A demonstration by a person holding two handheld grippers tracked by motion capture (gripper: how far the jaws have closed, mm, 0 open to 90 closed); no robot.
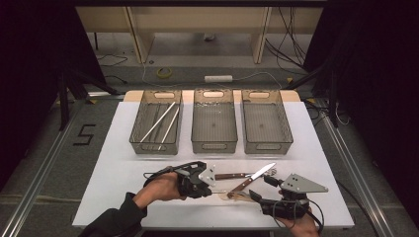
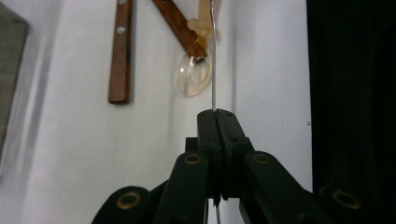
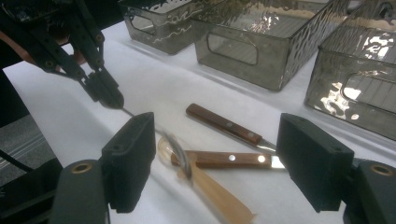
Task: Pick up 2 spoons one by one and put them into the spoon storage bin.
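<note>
Left hand [image 1: 160, 187]: comes in from the bottom left of the high view in a dark sleeve, forearm angled up and to the right, wrist roughly level, knuckles wrapped round the gripper body.
Left gripper [image 1: 211, 189]: points right across the table toward the cutlery pile; in its own view [image 2: 217, 116] the two black jaws stand pressed together.
Left jaws: closed on the thin metal utensil [image 2: 214, 60], which runs out straight ahead from between the tips; which kind of utensil it is I cannot tell.
Metal utensil, place: one end pinched in the left gripper, the far end reaching over the clear plastic spoon [image 2: 192, 74] and the pile, near the front edge of the white table [image 1: 123, 173].
Right hand [image 1: 299, 228]: at the bottom right edge of the high view, holding its gripper low, aimed left and slightly forward.
Right gripper [image 3: 215, 154]: jaws stand wide apart, gripping nothing; the pile lies on the table beyond and between them.
Pile: two wooden-handled knives [image 3: 224, 123] [image 3: 231, 159], one crossing the other, with the clear spoon and a pale wooden piece [image 3: 219, 193] just beside them.
Bins: three clear bins [image 1: 214, 123] in a row at the back; the left bin [image 1: 155, 123] holds long pale sticks [image 1: 160, 121].
</note>
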